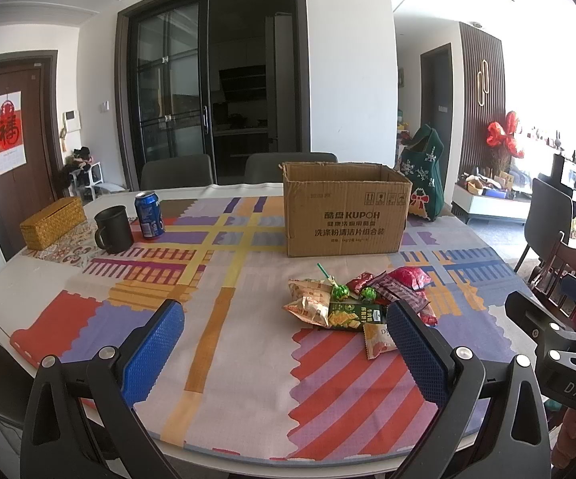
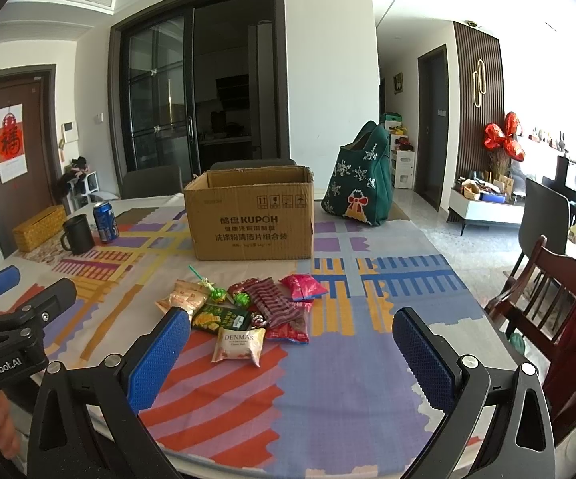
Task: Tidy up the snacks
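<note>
A pile of snack packets [image 1: 352, 299] [image 2: 244, 307] lies on the patterned tablecloth, in front of an open cardboard box [image 1: 344, 209] [image 2: 252, 215]. The pile holds a green cracker box [image 2: 220, 317], a pale DENMAS packet [image 2: 240, 345], two green lollipops [image 2: 218, 293], a striped maroon packet [image 2: 274, 301] and a pink packet [image 2: 304, 285]. My left gripper [image 1: 284, 327] hangs open above the table's near side, left of the pile, with nothing between its blue pads. My right gripper [image 2: 292, 339] is open too, just short of the pile.
A black mug [image 1: 114, 229], a blue soda can [image 1: 150, 214] and a woven yellow box [image 1: 52, 221] stand at the far left of the table [image 1: 16, 275]. A green festive bag [image 2: 362, 177] sits at the far right. A wooden chair [image 2: 547, 291] stands beside the table's right edge.
</note>
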Available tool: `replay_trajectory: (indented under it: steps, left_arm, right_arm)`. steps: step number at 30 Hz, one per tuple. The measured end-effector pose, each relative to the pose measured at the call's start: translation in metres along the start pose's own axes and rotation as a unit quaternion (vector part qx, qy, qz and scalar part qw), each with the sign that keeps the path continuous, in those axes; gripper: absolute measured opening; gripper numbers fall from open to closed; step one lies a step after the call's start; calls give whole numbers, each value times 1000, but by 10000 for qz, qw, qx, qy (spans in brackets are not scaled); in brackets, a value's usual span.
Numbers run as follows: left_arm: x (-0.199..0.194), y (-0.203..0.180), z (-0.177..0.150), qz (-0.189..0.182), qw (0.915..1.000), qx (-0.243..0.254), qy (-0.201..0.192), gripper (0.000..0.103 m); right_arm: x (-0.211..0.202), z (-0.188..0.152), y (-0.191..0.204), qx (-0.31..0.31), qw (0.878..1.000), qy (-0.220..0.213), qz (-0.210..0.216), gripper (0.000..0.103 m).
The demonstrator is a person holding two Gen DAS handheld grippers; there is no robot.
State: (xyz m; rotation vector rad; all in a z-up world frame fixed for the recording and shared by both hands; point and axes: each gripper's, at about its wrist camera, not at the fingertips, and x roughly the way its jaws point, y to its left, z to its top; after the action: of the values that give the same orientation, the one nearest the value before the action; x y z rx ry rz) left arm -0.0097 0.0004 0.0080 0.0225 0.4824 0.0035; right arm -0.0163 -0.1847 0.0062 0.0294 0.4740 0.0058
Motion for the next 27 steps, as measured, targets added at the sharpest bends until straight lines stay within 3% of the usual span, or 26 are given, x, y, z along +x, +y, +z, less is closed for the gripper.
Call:
replay_trajectory:
  steps: [12,20,27]
  left_arm:
    - [4,0,1,-29,9999,21,133,103]
    - [33,1,5,-63,9986,-30,531,103]
    - [54,-1,14,-22,9983,72,586,103]
  right_arm:
    - [9,-1,4,-33,9998,173,37,102]
    - [34,-1,3,-52,9989,457,56,102]
    - [59,6,3,5,9973,722,94,102]
